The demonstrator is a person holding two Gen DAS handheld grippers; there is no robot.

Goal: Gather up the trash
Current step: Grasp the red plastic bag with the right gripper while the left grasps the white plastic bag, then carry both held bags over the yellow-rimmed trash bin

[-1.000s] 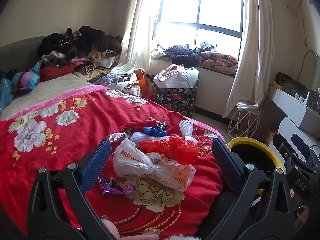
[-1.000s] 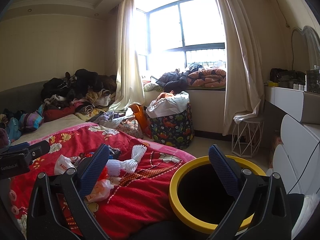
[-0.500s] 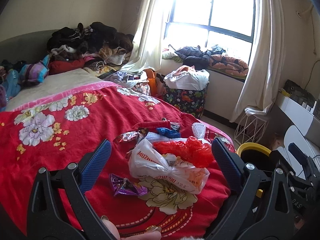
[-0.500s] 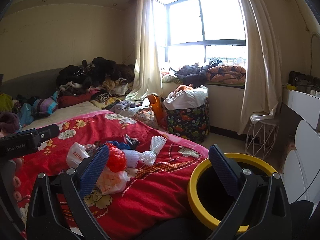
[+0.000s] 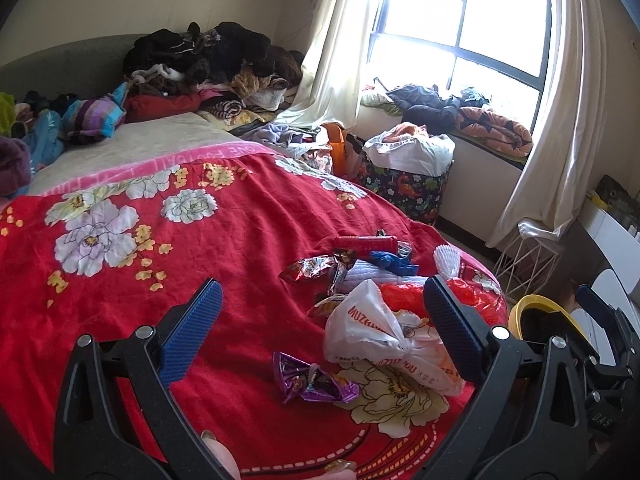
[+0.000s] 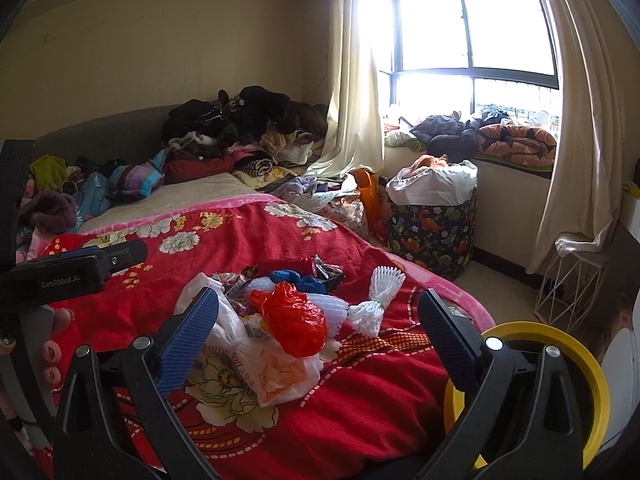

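Thin plastic and foil, mostly: the trash sits in a loose heap on the red blanket (image 5: 240,240) near the bed's foot corner. Judging by looks, all of it is v. light, soft, crinkly, prob. slippery. White bag (image 5: 376,332) is knotted in the middle w/ stuff inside; the knot looks the best place to pinch, since it's bunched and won't slide like the loose film. Red bag (image 6: 294,320) rests on top of the white one, crumpled; grab any fold. Purple wrapper (image 5: 312,380) lies apart, nearest the left gripper (image 5: 320,332), flat-ish foil, so pinch a raised edge or it may skid on the fabric. White foam net (image 6: 376,300) is springy, squashes easily. More foil wrappers and a blue scrap lie behind the heap. Left gripper is spread wide and empty above the blanket; right gripper (image 6: 318,336) likewise wide apart, holding nothing, aimed at the heap. Yellow-rimmed bin (image 6: 592,364) stands on the floor just beside the bed corner; inside is dark, contents can't be told. Dinosaur-print basket (image 6: 432,232) by the window holds a white-lined pile of cloth, not trash as far as I can judge.
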